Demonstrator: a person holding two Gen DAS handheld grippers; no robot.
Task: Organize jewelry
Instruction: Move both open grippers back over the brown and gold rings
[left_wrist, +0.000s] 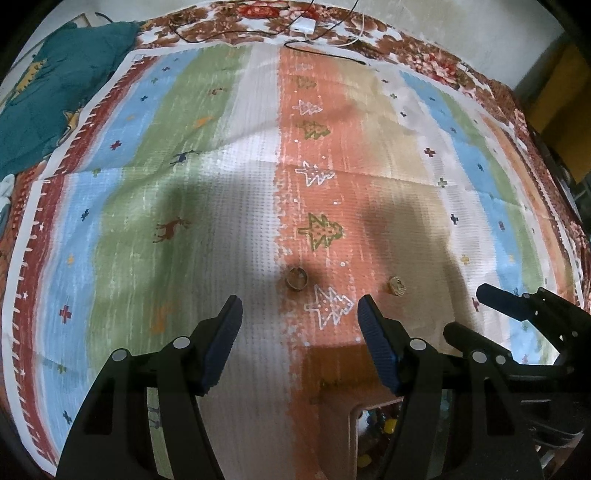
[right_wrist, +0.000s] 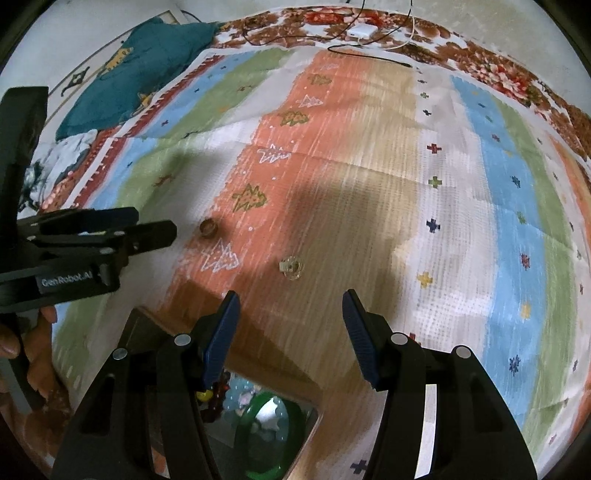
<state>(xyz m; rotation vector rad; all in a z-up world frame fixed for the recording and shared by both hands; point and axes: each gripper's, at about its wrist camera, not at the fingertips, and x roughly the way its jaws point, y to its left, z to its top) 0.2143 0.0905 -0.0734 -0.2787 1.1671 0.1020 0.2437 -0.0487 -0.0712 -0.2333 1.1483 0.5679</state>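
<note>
— Where did the jewelry sit?

— I saw a gold ring (left_wrist: 296, 278) on the striped mat (left_wrist: 221, 155), at the edge of the orange band, and a small gold ornament (right_wrist: 291, 269) lay near it on the tan band. A wooden box (right_wrist: 258, 354) holding beads and a green bangle (right_wrist: 271, 435) lay just below my tongs.

— And the tongs?

— Left tongs (left_wrist: 300, 314) stood apart, empty, above the ring. Right tongs (right_wrist: 290, 308) stood apart too, empty, above the ornament.

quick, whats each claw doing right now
Left claw: open, holding nothing, above the ring.
Right claw: open, holding nothing, above the brooch.
</note>
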